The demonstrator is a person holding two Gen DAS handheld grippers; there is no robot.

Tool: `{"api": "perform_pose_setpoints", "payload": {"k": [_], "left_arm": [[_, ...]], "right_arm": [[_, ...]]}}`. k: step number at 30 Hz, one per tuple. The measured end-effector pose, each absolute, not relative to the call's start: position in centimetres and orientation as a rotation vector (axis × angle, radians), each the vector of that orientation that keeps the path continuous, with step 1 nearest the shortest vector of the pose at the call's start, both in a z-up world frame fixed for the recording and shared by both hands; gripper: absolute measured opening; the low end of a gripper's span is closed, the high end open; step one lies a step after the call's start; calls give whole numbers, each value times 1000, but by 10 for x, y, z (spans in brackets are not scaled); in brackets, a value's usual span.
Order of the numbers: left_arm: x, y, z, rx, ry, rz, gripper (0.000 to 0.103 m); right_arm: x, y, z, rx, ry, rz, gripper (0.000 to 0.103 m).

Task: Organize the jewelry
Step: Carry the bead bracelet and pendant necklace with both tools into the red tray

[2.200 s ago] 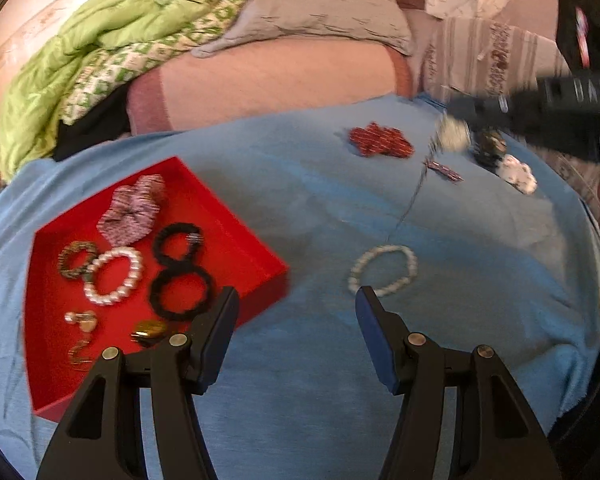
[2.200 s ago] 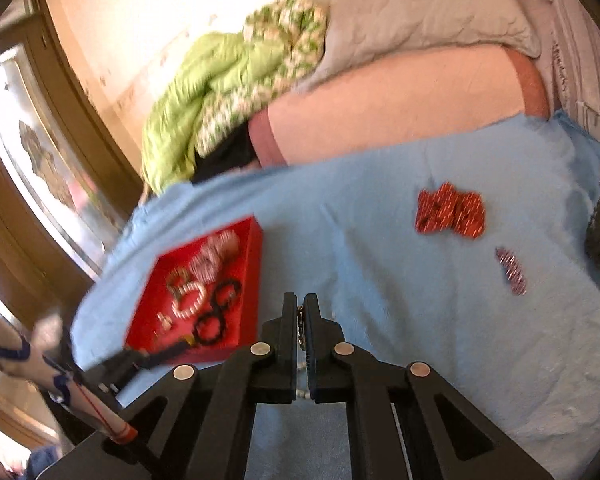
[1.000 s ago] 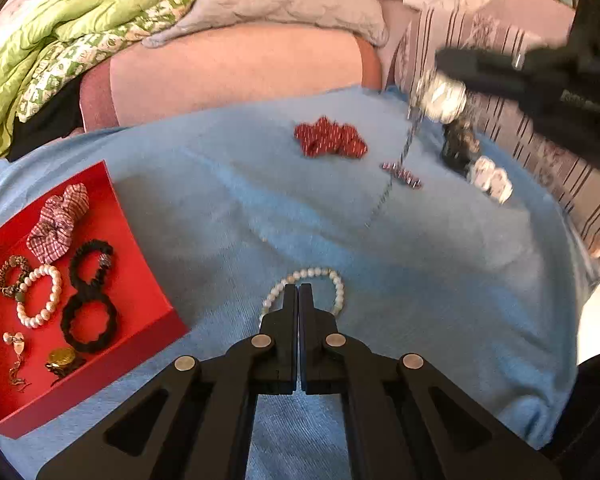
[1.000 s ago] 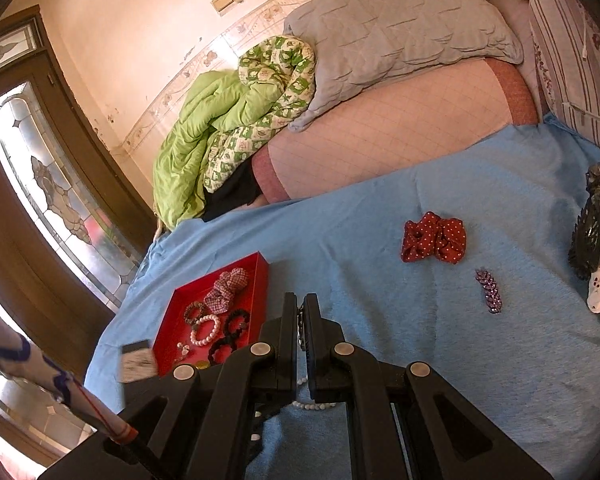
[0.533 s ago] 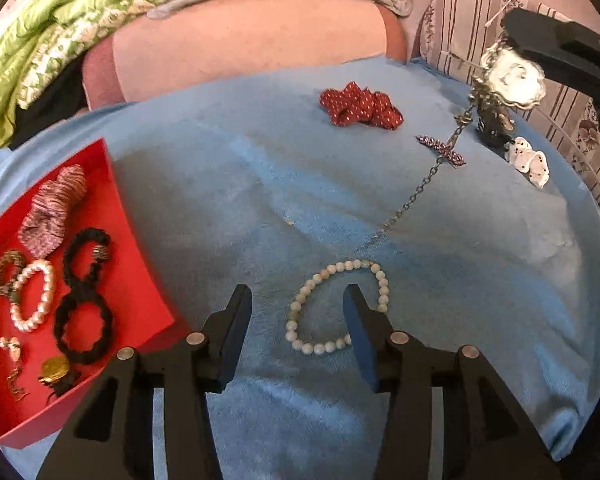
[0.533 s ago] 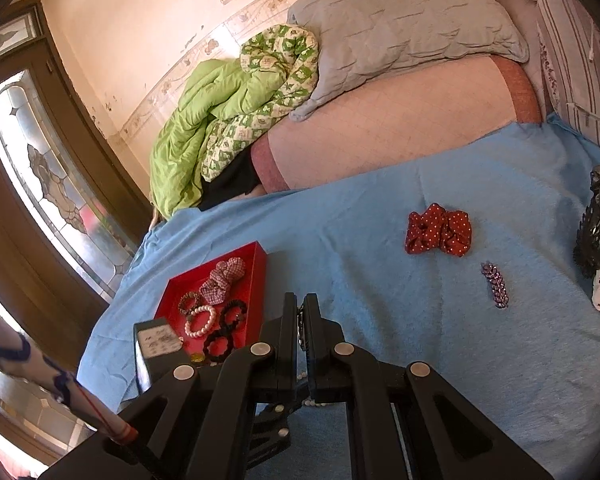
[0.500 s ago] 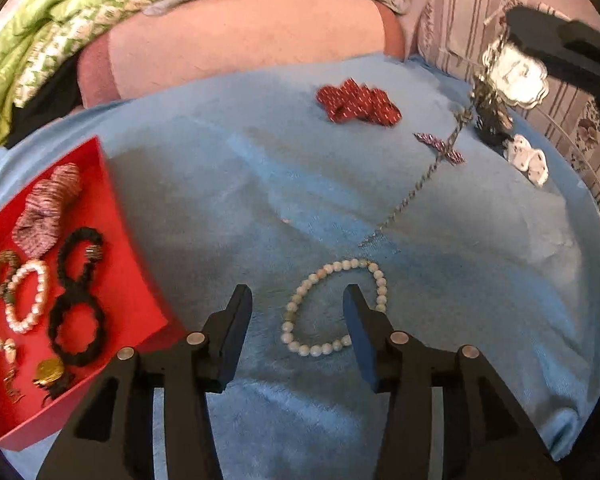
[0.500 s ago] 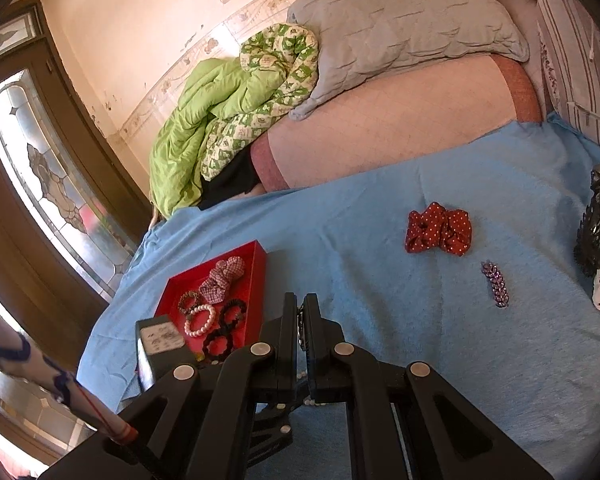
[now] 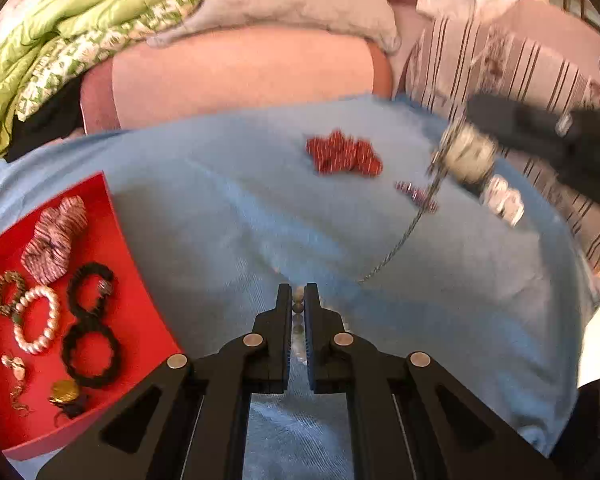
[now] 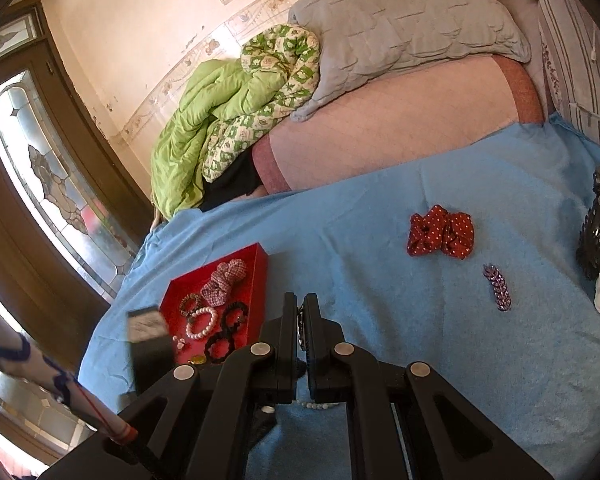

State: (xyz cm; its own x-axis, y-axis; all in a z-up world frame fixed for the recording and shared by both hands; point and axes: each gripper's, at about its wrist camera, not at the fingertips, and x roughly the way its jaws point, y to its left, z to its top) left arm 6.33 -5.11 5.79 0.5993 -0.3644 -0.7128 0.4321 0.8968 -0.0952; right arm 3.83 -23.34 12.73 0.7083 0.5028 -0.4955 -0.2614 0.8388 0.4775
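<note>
A red tray (image 9: 136, 292) (image 10: 260, 276) lies at the left on the blue cloth and holds bracelets, hair ties and earrings. My left gripper (image 9: 298, 298) is shut on a white pearl bracelet (image 9: 298, 307), whose beads show between the jaws. My right gripper (image 10: 300, 308) is shut on a silver chain necklace (image 10: 300, 330). In the left wrist view its pendant (image 9: 470, 158) hangs in the air at the right and its chain (image 9: 404, 240) trails down to the cloth.
A red dotted scrunchie (image 9: 342, 156) (image 10: 440, 236), a purple hair clip (image 10: 498, 292), a dark hair claw (image 10: 592, 240) and a white dotted scrunchie (image 9: 502, 200) lie on the cloth at the right. Pillows and a green quilt (image 10: 228, 112) lie behind.
My left gripper was open around the pearl bracelet and has now shut on it. The right gripper still holds the necklace, shifted slightly.
</note>
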Motion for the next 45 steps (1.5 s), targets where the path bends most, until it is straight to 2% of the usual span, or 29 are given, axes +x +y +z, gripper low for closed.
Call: {"api": "perform_pose_setpoints", "payload": {"k": [10, 18, 34, 45], "left_arm": [[53, -12, 120, -2, 666, -444, 5], [46, 37, 141, -36, 617, -375, 5], [35, 130, 139, -115, 617, -260, 5], [38, 166, 111, -150, 699, -214, 5]], "right_arm": [[39, -213, 141, 378, 631, 468, 4], [48, -173, 147, 364, 626, 526, 4], [44, -74, 163, 319, 595, 669, 4], [49, -26, 140, 295, 662, 742, 4]]}}
